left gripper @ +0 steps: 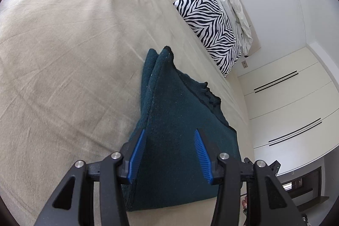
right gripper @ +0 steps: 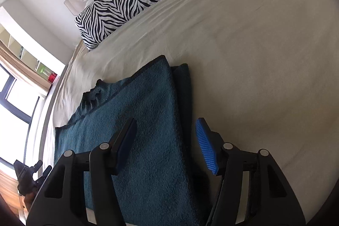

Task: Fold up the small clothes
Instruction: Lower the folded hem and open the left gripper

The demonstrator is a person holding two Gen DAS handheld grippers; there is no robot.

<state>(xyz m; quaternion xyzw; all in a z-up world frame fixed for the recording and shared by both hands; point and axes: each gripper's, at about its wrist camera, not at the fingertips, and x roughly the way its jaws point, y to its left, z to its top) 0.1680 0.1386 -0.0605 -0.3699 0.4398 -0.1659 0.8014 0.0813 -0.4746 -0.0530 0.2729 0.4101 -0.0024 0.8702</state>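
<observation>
A dark teal knitted sweater (left gripper: 180, 120) lies partly folded on the beige bed sheet (left gripper: 74, 46), its sides turned inward. My left gripper (left gripper: 170, 130) hovers open just above its near left part, with neither blue pad pressing the cloth. In the right wrist view the same sweater (right gripper: 137, 109) lies flat with its collar at the far left. My right gripper (right gripper: 167, 120) stands open over the sweater's folded right edge and holds nothing. The sweater's near hem is hidden behind the gripper bodies in both views.
A zebra-striped pillow (left gripper: 209, 24) and a crumpled white cloth (left gripper: 235, 7) lie at the head of the bed. White wardrobe doors (left gripper: 286, 109) stand beyond the bed's edge. A window (right gripper: 12, 115) is on the left in the right wrist view.
</observation>
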